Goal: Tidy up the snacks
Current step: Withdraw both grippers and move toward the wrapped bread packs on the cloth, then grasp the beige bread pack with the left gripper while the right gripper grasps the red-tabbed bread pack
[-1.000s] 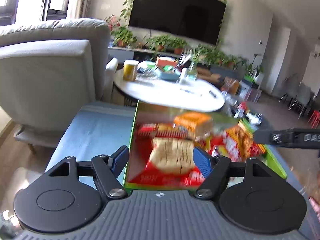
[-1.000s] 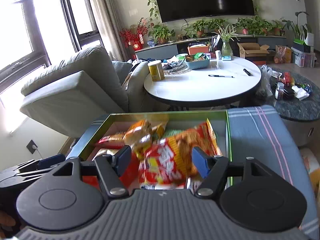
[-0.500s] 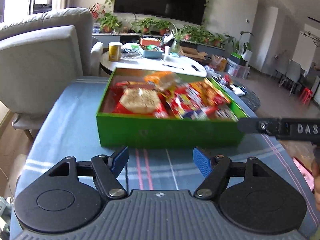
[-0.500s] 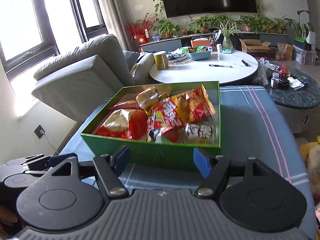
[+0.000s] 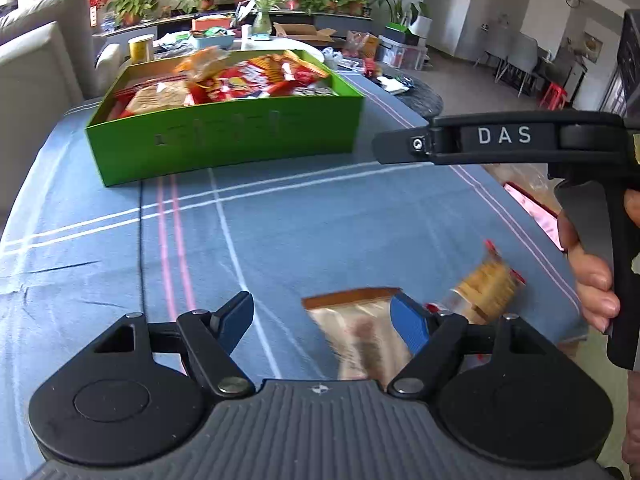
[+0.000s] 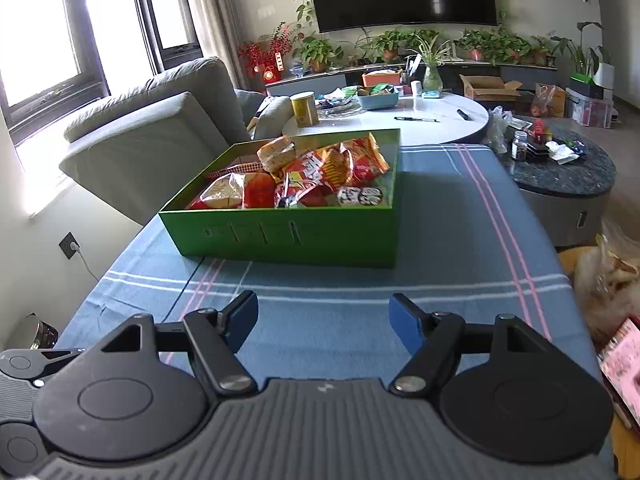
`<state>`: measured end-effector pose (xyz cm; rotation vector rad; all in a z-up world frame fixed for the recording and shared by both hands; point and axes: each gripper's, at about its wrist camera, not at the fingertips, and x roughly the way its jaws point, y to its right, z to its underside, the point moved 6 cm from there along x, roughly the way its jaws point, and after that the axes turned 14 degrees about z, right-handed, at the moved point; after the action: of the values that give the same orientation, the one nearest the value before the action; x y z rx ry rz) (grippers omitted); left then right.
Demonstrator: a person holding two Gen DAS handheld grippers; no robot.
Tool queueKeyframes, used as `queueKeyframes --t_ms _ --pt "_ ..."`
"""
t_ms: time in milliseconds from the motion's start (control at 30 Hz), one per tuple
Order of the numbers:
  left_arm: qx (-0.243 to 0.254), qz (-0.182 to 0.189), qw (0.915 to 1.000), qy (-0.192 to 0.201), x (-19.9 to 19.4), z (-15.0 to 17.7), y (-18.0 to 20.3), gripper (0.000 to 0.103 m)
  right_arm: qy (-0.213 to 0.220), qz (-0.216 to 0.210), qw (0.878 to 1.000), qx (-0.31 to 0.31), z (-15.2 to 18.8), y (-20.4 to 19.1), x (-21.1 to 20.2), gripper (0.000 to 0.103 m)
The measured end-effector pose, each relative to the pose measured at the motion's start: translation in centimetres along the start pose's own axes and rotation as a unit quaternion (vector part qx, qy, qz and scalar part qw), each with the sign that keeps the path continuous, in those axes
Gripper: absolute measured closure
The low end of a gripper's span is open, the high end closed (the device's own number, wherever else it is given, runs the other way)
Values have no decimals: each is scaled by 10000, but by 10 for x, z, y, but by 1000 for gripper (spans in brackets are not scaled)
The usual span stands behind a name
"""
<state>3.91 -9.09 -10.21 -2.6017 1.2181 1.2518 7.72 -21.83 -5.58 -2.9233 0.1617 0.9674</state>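
left gripper: jaws had just been opening, stood wide; nothing gripped. Beige packet lay partly between them, pads not pressing on it.
right gripper: jaws wide, empty, only blue cloth beneath.
loose snacks: beige packet and a cracker pack just beside it, on the cloth at the table's near edge, well apart from the green box.
box: already heaped with packets.
handling (judged): light, soft film, slippery, crushable contents; blurred, so detail uncertain.
grip (judged): pinch across the short width mid-body, gentle squeeze, avoid the crimped end seal.
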Motion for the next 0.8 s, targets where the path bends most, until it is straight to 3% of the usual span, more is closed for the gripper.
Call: queueKeyframes --t_ms 267,400,633,800 --pt "69 63 9988 -478 23 15 25 25 141 29 9998 -131 11 14 -22 25" --pt "40 24 9988 -496 30 16 26 24 111 37 9992 -376 20 19 -25 25" --pt "-105 -47 9994 -317 27 10 11 44 3 32 9976 -691 30 35 -26 25" --pt "-223 -281 9991 -231 22 3 -4 45 -93 -39 9936 -1122 42 51 -35 25"
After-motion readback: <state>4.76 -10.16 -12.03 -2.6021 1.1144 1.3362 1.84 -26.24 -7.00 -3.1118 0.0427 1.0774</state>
